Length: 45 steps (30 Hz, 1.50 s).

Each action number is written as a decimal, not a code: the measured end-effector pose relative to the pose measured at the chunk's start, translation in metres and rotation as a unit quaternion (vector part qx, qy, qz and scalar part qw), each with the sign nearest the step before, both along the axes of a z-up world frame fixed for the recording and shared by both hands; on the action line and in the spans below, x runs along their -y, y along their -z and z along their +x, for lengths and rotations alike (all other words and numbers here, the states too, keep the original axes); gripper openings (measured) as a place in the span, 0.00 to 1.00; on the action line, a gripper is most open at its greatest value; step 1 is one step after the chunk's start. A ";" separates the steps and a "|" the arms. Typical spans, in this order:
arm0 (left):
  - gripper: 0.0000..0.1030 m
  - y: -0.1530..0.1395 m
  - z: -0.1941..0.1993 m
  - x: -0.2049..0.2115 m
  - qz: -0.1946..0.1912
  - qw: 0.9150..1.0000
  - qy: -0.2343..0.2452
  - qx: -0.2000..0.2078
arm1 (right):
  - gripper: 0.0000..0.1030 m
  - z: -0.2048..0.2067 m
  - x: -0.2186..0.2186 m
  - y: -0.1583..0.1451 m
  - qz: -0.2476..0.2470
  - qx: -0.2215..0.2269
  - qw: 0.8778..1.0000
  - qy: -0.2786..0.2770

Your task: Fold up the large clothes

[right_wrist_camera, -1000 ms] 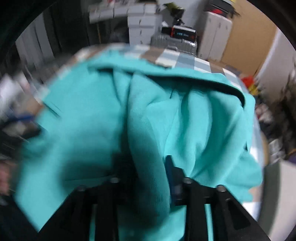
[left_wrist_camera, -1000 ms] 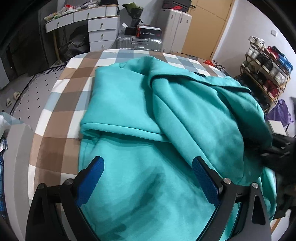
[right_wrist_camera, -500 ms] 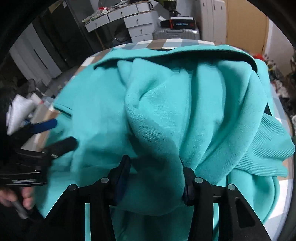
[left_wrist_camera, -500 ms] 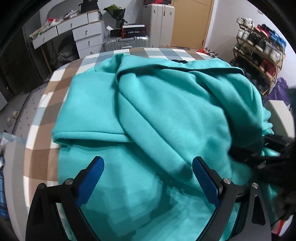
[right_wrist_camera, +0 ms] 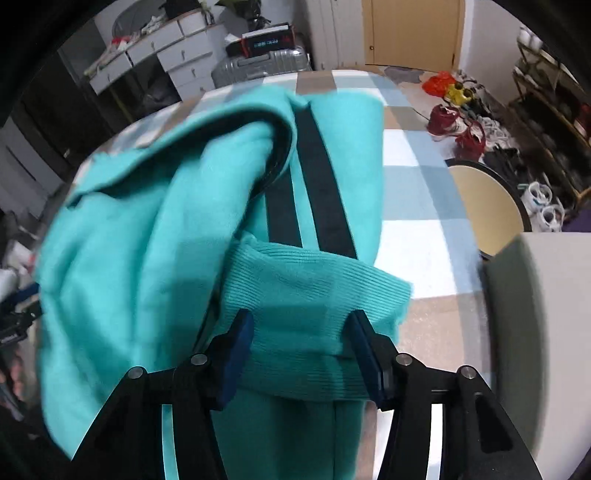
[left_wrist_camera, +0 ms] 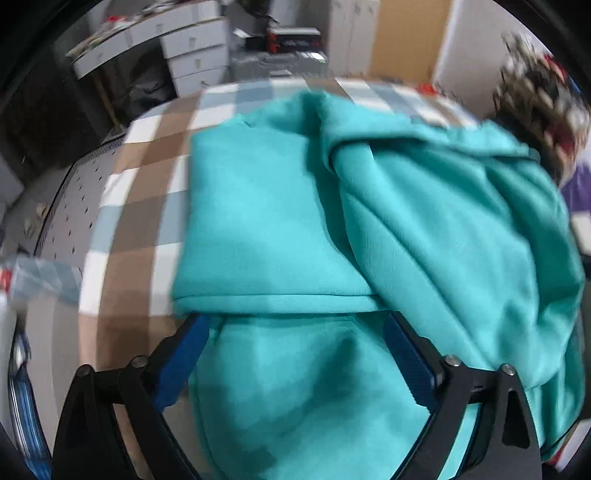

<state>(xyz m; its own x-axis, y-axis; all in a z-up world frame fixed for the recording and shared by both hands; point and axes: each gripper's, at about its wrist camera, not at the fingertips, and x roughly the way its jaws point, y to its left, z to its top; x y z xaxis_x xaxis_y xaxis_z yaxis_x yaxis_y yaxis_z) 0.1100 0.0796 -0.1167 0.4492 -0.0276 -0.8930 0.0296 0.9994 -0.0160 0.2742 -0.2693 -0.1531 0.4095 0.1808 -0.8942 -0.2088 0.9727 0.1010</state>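
Since earlier: right gripper (right_wrist_camera: 301,350) fingers now apart around ribbed cuff (right_wrist_camera: 314,295); left gripper (left_wrist_camera: 295,354) fingers apart over teal sweatshirt (left_wrist_camera: 266,221). Mid-fold; next, lay sleeve flat.

White drawers (right_wrist_camera: 186,72), yellow door (right_wrist_camera: 413,33), perhaps a shoe rack (right_wrist_camera: 550,122)

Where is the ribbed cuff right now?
In the right wrist view, the ribbed cuff lies low and central between the right tongs, beside the black stripes.

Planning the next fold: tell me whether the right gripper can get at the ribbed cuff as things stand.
Probably yes. The ribbed cuff lies on top of the teal garment, right between the open fingers of the right gripper, and nothing covers it.
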 end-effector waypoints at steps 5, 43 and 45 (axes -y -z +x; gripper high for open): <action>0.70 0.020 0.027 0.006 0.014 0.999 0.013 -0.041 | 0.51 0.004 -0.013 -0.001 -0.033 0.008 0.999 -0.005; 0.76 -0.061 -0.042 0.056 -0.026 0.991 0.125 0.039 | 0.66 -0.147 0.055 -0.124 0.211 0.137 0.968 -0.003; 0.76 -0.059 -0.077 0.084 -0.056 0.983 0.171 0.022 | 0.74 -0.193 0.060 -0.142 0.229 0.192 0.954 0.012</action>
